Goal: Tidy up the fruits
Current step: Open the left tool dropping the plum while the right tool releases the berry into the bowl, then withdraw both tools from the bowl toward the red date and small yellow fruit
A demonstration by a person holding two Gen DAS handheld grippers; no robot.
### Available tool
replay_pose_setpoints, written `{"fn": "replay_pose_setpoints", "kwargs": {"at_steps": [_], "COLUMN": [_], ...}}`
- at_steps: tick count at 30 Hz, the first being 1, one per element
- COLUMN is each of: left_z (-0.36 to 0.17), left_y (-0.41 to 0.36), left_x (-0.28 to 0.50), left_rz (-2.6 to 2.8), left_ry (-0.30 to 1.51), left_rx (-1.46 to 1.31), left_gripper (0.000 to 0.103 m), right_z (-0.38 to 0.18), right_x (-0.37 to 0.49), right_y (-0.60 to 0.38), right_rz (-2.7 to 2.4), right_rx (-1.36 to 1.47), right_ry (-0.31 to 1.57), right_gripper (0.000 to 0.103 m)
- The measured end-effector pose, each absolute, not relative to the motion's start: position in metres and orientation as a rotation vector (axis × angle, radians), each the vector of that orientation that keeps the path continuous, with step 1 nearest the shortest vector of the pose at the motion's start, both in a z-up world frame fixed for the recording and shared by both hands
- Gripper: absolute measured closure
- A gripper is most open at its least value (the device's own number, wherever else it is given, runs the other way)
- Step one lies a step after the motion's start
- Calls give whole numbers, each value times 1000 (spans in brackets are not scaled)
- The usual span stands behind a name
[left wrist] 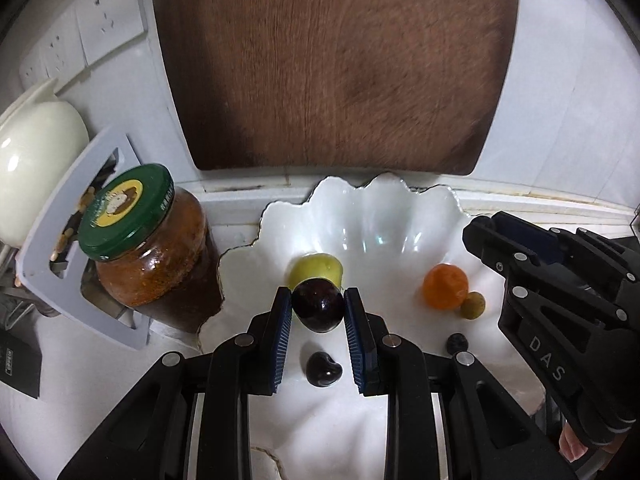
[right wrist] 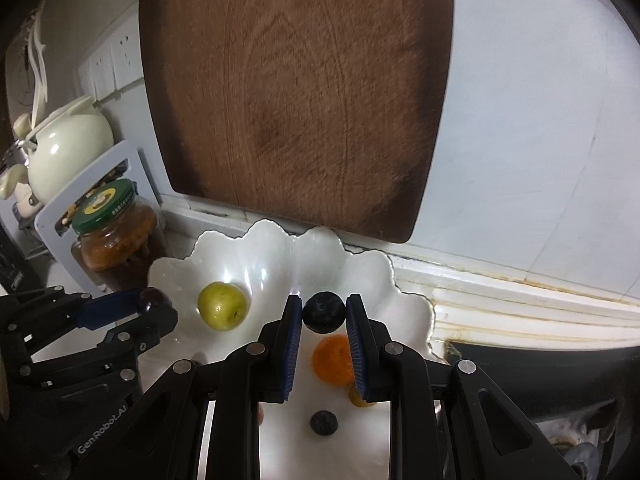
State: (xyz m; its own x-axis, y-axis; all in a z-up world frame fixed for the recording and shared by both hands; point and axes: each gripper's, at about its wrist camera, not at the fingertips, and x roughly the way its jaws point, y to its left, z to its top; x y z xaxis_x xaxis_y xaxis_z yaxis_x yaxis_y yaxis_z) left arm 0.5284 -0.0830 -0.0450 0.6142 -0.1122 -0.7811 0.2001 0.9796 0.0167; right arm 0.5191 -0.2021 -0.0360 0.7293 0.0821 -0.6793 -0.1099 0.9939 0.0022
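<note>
Landmark: scalloped white porcelain dish (left wrist: 400,216), standing against the base of the upright brown wooden cutting board (left wrist: 336,64).
Left gripper (left wrist: 318,310): narrow, pads pinching a dark red glossy cherry (left wrist: 319,309) above the dish's left half.
Right gripper (right wrist: 324,314): narrow, clamped on a round dark blueberry (right wrist: 324,312) above the dish's right half.
Already in dish: green round plum (right wrist: 222,306), orange kumquat (left wrist: 445,286), small olive-green fruit (left wrist: 473,305), second cherry (left wrist: 324,368), second blueberry (right wrist: 323,423).
Risk, roll-off: released from height, either round fruit may bounce across the slick glaze and over the low wavy rim.
Risk, bruising: too firm a squeeze could split the soft skins.
Risk, collision: both grippers crowd the dish; a careless swing may knock the green-lidded glass jar (left wrist: 152,248) just left of it.

glossy plate (left wrist: 372,216), wood board (left wrist: 336,64) – matt
</note>
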Motion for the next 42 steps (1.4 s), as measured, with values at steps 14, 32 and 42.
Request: {"fn": "replay_pose_setpoints", "kwargs": {"at_steps": [14, 32, 42], "left_z": [-56, -21, 6], "left_y": [-81, -72, -64], "left_x": [541, 504, 468], "left_rz": [-146, -112, -92], "left_ry": [930, 821, 732], "left_rx": [119, 158, 178], "left_gripper": [75, 49, 46], "right_z": [-47, -28, -5], "right_x": [537, 498, 461], "right_y": [-196, -208, -210], "right_rz": [120, 81, 101], "right_rx": [-28, -25, -7], "right_ry": [792, 757, 704], "right_gripper": [69, 65, 65]}}
